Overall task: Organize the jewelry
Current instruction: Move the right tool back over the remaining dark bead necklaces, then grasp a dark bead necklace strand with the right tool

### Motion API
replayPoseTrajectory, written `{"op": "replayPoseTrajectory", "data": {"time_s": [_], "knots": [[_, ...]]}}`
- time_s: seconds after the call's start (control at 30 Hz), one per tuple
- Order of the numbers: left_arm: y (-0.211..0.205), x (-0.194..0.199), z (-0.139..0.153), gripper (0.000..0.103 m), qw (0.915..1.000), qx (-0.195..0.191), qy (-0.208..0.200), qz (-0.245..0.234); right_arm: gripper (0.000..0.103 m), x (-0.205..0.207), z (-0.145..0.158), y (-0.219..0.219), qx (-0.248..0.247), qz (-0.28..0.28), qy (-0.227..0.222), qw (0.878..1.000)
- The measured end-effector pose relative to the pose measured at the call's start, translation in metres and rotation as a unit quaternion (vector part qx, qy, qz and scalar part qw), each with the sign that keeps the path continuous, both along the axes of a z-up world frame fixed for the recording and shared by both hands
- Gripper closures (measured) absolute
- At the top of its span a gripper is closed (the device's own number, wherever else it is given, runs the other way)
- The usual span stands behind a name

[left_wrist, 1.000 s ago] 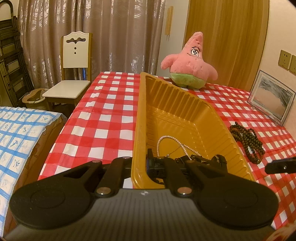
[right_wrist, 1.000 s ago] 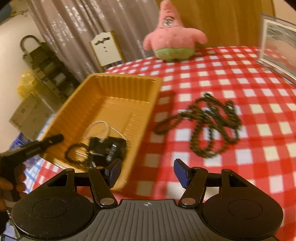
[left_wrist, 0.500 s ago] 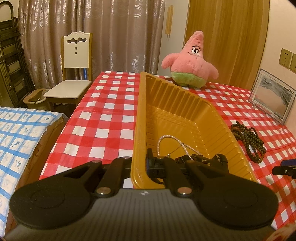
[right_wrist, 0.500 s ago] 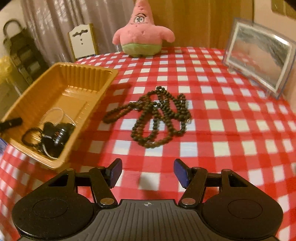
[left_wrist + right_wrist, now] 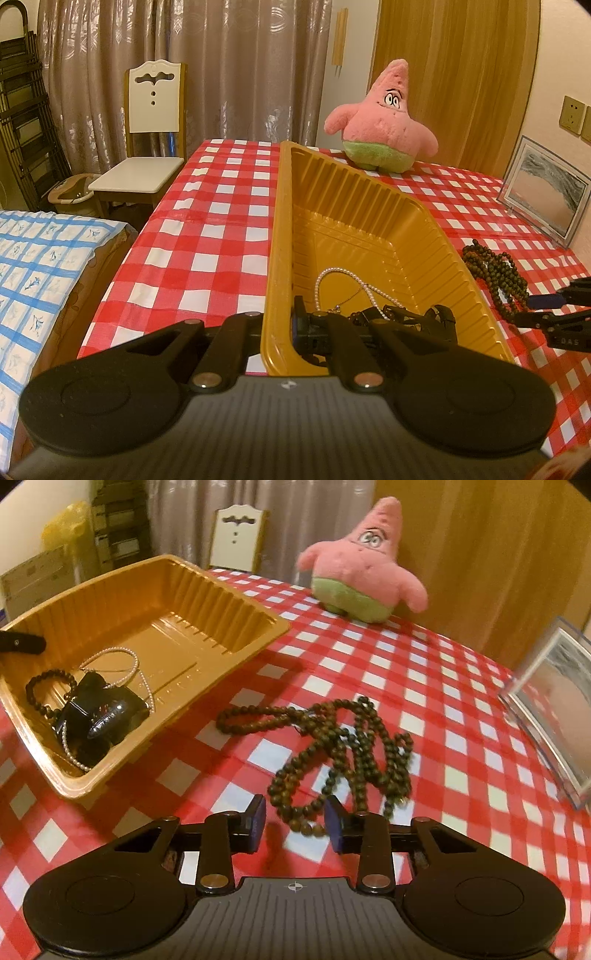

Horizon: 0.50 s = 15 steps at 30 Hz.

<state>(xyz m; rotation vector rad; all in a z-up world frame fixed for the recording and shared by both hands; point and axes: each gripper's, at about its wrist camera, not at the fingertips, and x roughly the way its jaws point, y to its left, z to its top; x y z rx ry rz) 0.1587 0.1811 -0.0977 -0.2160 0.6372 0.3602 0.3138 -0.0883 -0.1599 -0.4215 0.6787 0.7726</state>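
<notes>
Dark brown wooden beads, the long necklace is lying tangled in loops on the checked tablecloth, beside the yellow tray. Right gripper is hovering spread apart over its nearest loop; left gripper is clamping the tray's wall.

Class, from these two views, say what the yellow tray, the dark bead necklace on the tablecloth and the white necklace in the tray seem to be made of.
Yellow tray: thin moulded plastic, semi-gloss; ribbed walls and soft highlights.
Dark bead necklace: probably wood or seed beads; brown, matte, round, no sparkle.
White necklace: pearl-like beads, real or imitation unclear; tiny, glossy, off-white.
Tablecloth: looks like wipeable vinyl; shiny with creases.
</notes>
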Motion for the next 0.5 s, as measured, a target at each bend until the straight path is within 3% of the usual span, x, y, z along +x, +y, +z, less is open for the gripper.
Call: {"op": "replayPoseTrajectory", "data": {"time_s": [0.17, 0.5], "knots": [[-0.001, 0.0, 0.0, 0.099, 1.0, 0.0, 0.001, 0.001, 0.078, 0.004, -0.005, 0.012, -0.012, 0.024, -0.003, 1.0], [-0.001, 0.0, 0.0, 0.099, 1.0, 0.0, 0.003, 0.001, 0.083, 0.01, -0.013, 0.021, -0.025, 0.035, -0.008, 0.999]]}}
